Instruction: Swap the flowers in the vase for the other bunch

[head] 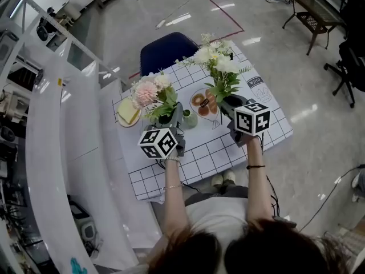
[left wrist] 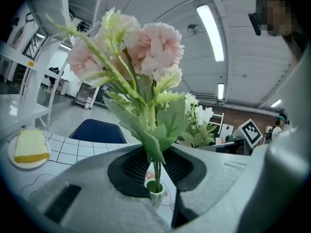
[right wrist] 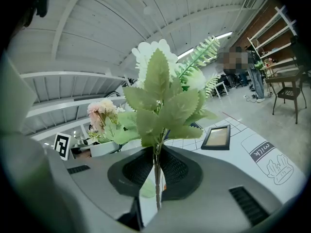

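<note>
Pink bunch (head: 149, 91) clamped by stems in left jaws, white bunch (head: 217, 59) in right jaws. Likely light, floppy; stems best gripped low.

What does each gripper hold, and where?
The left gripper holds the pink bunch by its stems; the right gripper holds the white bunch by its stems.

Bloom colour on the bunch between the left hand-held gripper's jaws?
Pale pink on that bunch, with green leaves; shows best in the left gripper view.
</note>
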A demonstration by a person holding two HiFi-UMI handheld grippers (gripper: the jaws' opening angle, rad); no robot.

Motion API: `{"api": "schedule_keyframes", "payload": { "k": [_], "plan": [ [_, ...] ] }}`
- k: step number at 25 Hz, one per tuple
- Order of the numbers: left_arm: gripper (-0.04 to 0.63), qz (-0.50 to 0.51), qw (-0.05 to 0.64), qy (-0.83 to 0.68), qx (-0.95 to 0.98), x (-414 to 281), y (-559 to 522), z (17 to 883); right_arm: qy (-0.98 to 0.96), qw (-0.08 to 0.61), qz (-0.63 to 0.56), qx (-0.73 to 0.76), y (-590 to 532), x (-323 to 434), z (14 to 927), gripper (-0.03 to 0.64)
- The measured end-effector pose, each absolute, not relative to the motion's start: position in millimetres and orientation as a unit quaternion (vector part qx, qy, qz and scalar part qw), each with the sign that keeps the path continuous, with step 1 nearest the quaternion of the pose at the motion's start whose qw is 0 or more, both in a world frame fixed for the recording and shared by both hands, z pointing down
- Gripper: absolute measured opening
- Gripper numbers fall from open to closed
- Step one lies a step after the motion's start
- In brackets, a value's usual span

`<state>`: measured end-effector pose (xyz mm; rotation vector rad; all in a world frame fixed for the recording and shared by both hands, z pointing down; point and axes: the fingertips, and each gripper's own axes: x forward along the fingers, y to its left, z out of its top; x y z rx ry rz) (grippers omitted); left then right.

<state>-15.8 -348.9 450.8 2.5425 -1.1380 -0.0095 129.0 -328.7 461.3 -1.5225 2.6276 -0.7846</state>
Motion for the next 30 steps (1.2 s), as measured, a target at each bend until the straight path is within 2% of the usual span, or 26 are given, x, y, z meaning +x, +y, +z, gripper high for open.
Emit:
{"api": "schedule_keyframes", "payload": {
  "k": [30],
  "plan": [
    [0.080,-0.035,0.129,-0.435,0.891,-53,-346,382,0.843,0.001,-0.257,-0.472,-338,111,469,0.043]
  ]
}}
